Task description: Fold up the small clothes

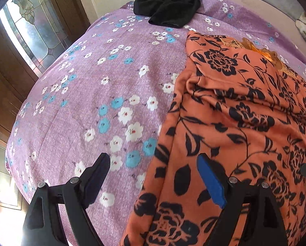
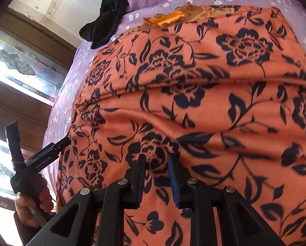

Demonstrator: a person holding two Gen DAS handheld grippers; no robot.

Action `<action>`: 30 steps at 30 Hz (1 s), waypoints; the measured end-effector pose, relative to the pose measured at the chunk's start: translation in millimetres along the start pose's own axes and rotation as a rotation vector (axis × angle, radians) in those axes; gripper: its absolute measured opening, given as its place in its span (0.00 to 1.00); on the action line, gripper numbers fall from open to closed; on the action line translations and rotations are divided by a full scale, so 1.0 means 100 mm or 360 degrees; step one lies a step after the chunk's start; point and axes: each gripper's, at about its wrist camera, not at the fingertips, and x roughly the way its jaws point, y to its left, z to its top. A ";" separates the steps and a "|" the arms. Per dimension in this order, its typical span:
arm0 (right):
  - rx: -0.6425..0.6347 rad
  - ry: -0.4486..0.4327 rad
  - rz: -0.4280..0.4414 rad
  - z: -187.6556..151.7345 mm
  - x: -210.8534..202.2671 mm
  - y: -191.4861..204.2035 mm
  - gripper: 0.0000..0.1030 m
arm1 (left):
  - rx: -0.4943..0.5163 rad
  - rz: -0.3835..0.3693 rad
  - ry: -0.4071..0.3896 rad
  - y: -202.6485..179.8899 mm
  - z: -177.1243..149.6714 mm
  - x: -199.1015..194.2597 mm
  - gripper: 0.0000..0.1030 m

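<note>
An orange garment with black flowers (image 1: 245, 123) lies spread on the bed, folded over once, with an orange lace trim (image 1: 261, 51) at its far edge. My left gripper (image 1: 153, 162) is open and empty, hovering over the garment's left edge. In the right wrist view the garment (image 2: 193, 102) fills most of the frame. My right gripper (image 2: 156, 164) hovers over its near part with the jaws a narrow gap apart and nothing between them. The left gripper (image 2: 38, 141) shows at the left, held in a hand.
The bed has a purple sheet with white and blue flowers (image 1: 91, 102). A black garment (image 1: 169, 4) lies crumpled at the far end, and shows in the right wrist view (image 2: 107, 18). A wooden door with stained glass (image 1: 26, 26) stands left of the bed.
</note>
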 end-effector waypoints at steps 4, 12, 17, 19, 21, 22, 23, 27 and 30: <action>0.0016 0.0049 0.0069 -0.35 -0.20 -0.02 0.27 | -0.0063 -0.0135 0.0048 0.35 -0.33 -0.13 0.73; 0.0274 -0.0232 0.0045 -0.76 -1.00 -0.47 0.73 | -0.0163 -0.0318 0.0126 0.82 -0.66 -0.43 0.54; 0.0362 -0.0320 -0.0012 -0.86 -1.43 -0.72 0.73 | -0.0132 -0.0377 0.0272 0.74 -0.77 -0.38 0.57; 0.0385 -0.0334 -0.0053 -0.92 -1.55 -0.81 0.73 | -0.0126 -0.0448 0.0324 0.68 -0.82 -0.35 0.60; 0.0419 -0.0344 -0.0080 -0.99 -1.67 -0.91 0.73 | -0.0122 -0.0474 0.0378 0.61 -0.86 -0.31 0.61; 0.0431 -0.0347 -0.0092 -1.01 -1.72 -0.96 0.73 | -0.0119 -0.0490 0.0388 0.58 -0.88 -0.30 0.61; 0.0441 -0.0346 -0.0103 -1.02 -1.76 -1.01 0.73 | -0.0113 -0.0515 0.0387 0.55 -0.90 -0.30 0.61; 0.0472 -0.0285 -0.0121 -1.12 -1.83 -1.16 0.73 | -0.0101 -0.0547 0.0374 0.48 -0.95 -0.30 0.17; 0.0518 -0.0250 -0.0098 -1.19 -1.84 -1.27 0.73 | -0.0109 -0.0620 0.0350 0.46 -0.95 -0.35 0.15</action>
